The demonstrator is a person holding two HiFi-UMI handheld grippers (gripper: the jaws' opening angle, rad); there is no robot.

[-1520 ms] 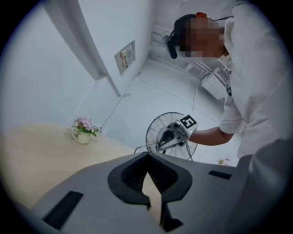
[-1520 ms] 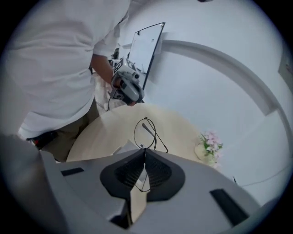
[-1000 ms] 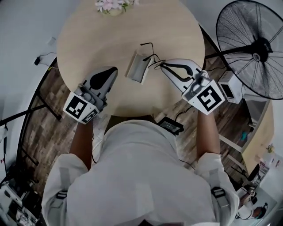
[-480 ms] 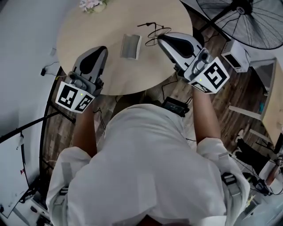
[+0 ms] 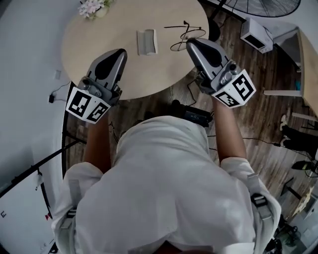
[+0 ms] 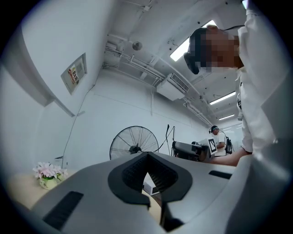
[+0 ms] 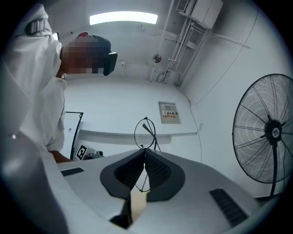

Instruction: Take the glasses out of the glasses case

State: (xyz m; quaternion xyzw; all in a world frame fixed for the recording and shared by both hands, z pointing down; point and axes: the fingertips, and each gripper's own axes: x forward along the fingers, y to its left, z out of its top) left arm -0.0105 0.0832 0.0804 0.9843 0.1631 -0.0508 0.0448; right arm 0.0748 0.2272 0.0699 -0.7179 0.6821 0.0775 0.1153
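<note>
My right gripper [image 5: 191,43] has its fingers pinched on the glasses [image 5: 185,33]. My left gripper [image 5: 120,51] has its fingers together, holding nothing. The glasses case [image 5: 147,41] lies on the counter [image 5: 99,30].

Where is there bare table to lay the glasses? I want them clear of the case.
Bare table lies between the flowers and the case, and along the near edge between the left gripper and right gripper. The glasses, in the right gripper, crowd the far right by the case.
</note>
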